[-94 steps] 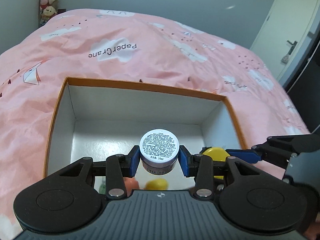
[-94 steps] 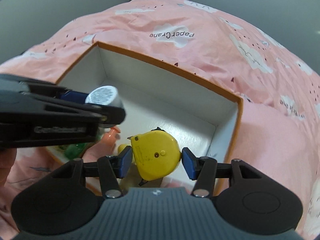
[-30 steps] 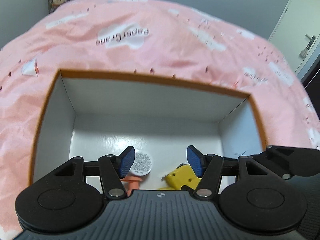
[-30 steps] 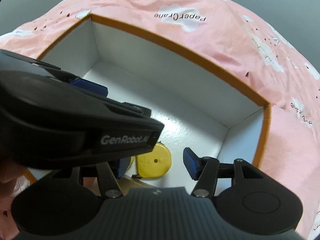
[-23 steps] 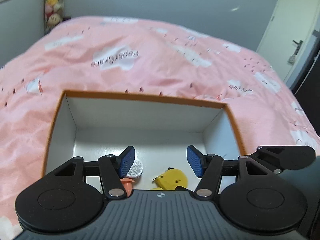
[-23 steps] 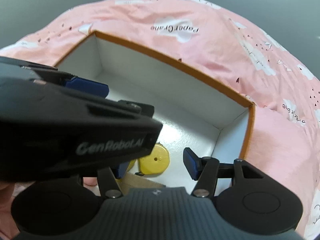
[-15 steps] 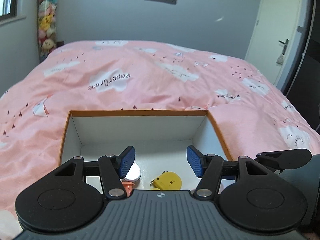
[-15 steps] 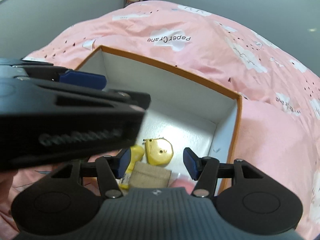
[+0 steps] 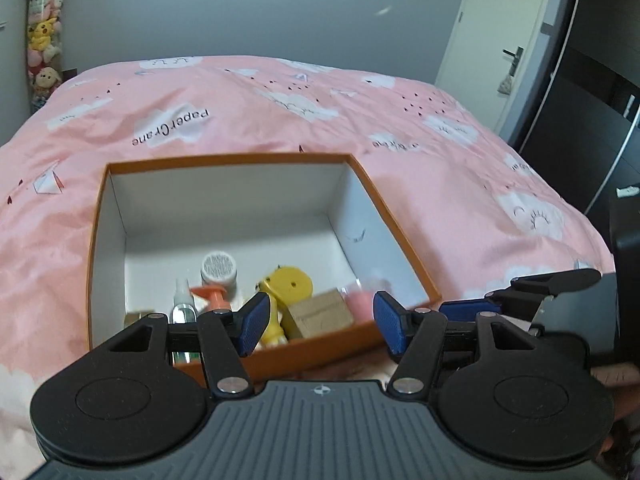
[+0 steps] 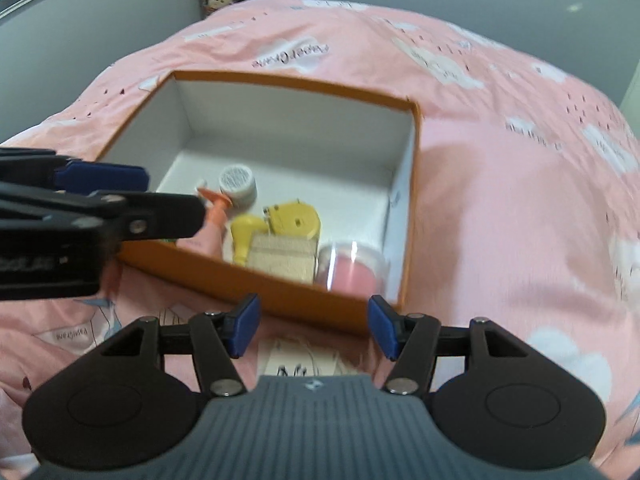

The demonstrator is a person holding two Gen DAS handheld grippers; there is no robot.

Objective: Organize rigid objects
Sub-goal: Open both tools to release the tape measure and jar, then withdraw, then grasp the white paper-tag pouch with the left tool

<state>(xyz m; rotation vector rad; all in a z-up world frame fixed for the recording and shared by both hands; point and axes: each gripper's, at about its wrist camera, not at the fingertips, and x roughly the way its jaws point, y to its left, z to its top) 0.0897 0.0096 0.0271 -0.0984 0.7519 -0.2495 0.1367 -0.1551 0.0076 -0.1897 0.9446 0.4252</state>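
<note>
An orange-rimmed white box (image 9: 224,159) (image 10: 304,82) sits on the pink bed. Inside lie a small white jar (image 9: 219,267) (image 10: 238,183), a yellow tape measure (image 9: 290,282) (image 10: 295,218), a brown cardboard block (image 9: 320,312) (image 10: 282,260), a pink tub (image 9: 360,301) (image 10: 352,268), an orange-capped bottle (image 9: 214,296) (image 10: 214,216) and a clear spray bottle (image 9: 183,304). My left gripper (image 9: 318,322) is open and empty above the box's near wall. My right gripper (image 10: 312,328) is open and empty, just in front of the box.
The pink cloud-print duvet (image 9: 280,112) covers the bed around the box. A white card (image 10: 304,360) lies on the duvet under my right gripper. A door (image 9: 492,36) and a dark wardrobe (image 9: 592,92) stand to the right. Plush toys (image 9: 42,40) hang at the far left.
Both grippers have let go, the jar and tape measure now lying in the box. Both have pulled back and up, so the whole box shows.
</note>
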